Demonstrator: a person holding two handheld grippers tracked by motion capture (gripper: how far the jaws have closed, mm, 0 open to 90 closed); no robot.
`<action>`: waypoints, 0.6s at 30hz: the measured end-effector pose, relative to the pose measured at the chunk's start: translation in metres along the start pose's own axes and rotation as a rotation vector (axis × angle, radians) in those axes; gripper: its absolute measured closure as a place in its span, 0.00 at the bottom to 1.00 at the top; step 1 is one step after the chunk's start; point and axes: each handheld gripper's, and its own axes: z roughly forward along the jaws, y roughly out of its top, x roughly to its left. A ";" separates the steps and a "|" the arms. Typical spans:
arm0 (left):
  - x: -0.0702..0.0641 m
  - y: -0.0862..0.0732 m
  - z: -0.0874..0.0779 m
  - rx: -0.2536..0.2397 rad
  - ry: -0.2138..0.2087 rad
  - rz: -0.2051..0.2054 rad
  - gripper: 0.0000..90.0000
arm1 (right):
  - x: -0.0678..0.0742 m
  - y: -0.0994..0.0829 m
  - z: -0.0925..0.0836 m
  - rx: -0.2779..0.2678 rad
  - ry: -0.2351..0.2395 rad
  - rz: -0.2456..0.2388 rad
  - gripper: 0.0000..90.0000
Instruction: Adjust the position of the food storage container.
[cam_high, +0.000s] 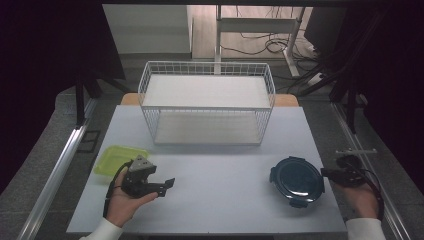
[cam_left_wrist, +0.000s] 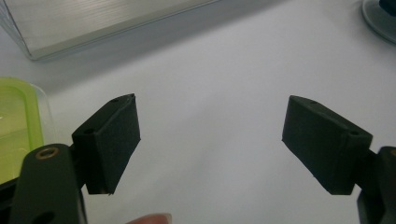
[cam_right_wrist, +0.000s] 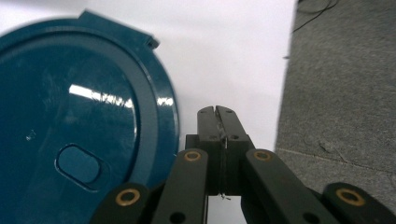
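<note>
Near the right edge of the counter (cam_high: 210, 200), the right gripper (cam_right_wrist: 216, 112) has its jaws pressed together with nothing between them; they sit just beside the rim of the round dark-blue container (cam_right_wrist: 79, 126), close to it but not gripping it, and whether they brush the rim cannot be told. That container, lid on with its side tabs showing, lies flat on the counter toward the front right corner. Over toward the front left corner, the left gripper (cam_left_wrist: 210, 140) rests in an upturned hand with its jaws spread wide and empty above bare counter, and the yellow-green container (cam_high: 120, 159) lies just beside it, near the left edge, untouched. Farther back, across the middle of the rear edge, the white wire rack (cam_high: 207, 102) stands with both of its shelves bare. Judging from this, the work looks barely begun: neither container has been lifted or shelved, and the right gripper would have to part its jaws before it could take the blue one. Both containers remain to be handled, if the rack is where they are meant to go.
</note>
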 end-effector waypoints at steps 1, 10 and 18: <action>0.000 0.000 0.000 0.001 0.000 -0.001 0.21 | 0.002 0.001 0.002 0.012 0.000 -0.011 0.99; 0.002 -0.001 -0.002 0.000 0.003 -0.003 0.21 | 0.003 -0.001 0.000 0.036 -0.025 -0.006 0.99; 0.001 -0.001 0.000 0.007 -0.003 0.006 0.21 | 0.002 -0.011 -0.002 0.066 -0.049 0.003 0.99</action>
